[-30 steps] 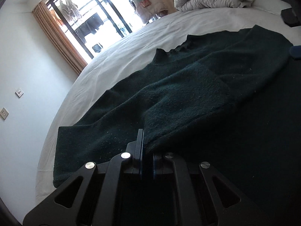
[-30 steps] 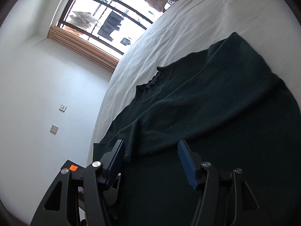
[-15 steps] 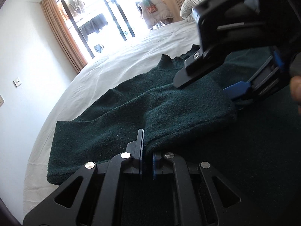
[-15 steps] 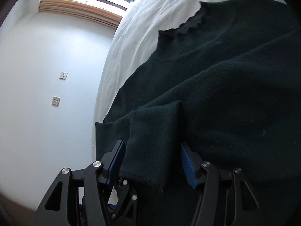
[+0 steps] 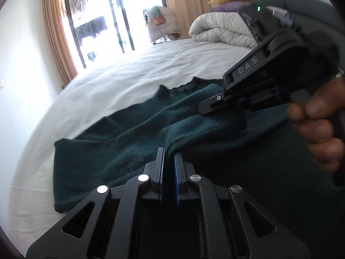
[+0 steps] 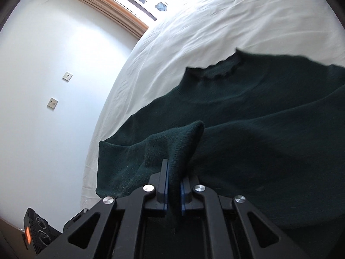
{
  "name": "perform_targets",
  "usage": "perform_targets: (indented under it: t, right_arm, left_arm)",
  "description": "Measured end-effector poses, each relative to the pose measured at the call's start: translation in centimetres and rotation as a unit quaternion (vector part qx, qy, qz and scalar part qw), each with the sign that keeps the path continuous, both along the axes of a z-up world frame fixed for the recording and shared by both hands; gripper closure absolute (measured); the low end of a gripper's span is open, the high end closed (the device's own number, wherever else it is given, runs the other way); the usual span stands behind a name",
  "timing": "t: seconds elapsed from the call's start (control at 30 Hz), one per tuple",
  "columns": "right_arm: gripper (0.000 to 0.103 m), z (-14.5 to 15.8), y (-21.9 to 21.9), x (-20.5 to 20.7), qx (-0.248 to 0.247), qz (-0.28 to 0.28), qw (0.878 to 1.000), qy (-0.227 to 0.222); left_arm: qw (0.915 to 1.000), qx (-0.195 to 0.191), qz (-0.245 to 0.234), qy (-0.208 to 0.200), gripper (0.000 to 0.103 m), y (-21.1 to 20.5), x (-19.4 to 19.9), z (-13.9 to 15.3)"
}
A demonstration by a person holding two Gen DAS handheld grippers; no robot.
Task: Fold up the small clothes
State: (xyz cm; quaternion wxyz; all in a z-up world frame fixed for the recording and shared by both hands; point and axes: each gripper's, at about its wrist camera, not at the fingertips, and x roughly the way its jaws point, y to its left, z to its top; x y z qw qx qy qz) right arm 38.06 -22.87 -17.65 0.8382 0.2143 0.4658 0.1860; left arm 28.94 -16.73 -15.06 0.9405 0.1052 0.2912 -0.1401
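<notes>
Green knit sweater lay flat on the white bed. Your left gripper and right gripper were each clamped on the folded-over sleeve. Looked early: sleeve fold underway, body folds not yet done.

The white bed lies bare beyond the dark green sweater's collar, open toward the window-side edge. A rolled duvet and pillows block the far corner. The right gripper crowds the sweater's right side.
</notes>
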Motion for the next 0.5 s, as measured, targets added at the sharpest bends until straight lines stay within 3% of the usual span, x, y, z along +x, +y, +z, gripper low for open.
perform_targets:
  t: [0.1, 0.17, 0.27, 0.37, 0.5]
  right_arm:
    - [0.094, -0.1, -2.4, 0.0, -0.016, -0.02, 1.0, 0.005]
    - [0.094, -0.9, -3.8, 0.0, -0.016, -0.025, 0.999, 0.019]
    - [0.094, -1.7, -4.8, -0.1, -0.034, -0.035, 0.998, 0.024]
    - [0.094, -2.0, -5.7, -0.3, -0.022, -0.046, 0.998, 0.027]
    - [0.094, -1.8, -6.6, -0.1, -0.025, -0.048, 0.998, 0.025]
  left_arm:
    - [0.9973, -0.06, -0.039, -0.013, 0.096, 1.3, -2.5, 1.0]
    - [0.9957, -0.084, -0.033, -0.018, 0.096, 2.8, -3.2, 1.1]
    - [0.9918, -0.127, 0.016, -0.007, 0.096, 6.0, -2.1, 1.6]
    - [0.9803, -0.177, 0.088, -0.01, 0.096, 11.1, -0.4, 2.2]
    - [0.9541, -0.226, 0.197, 0.003, 0.096, 19.5, 1.8, 1.9]
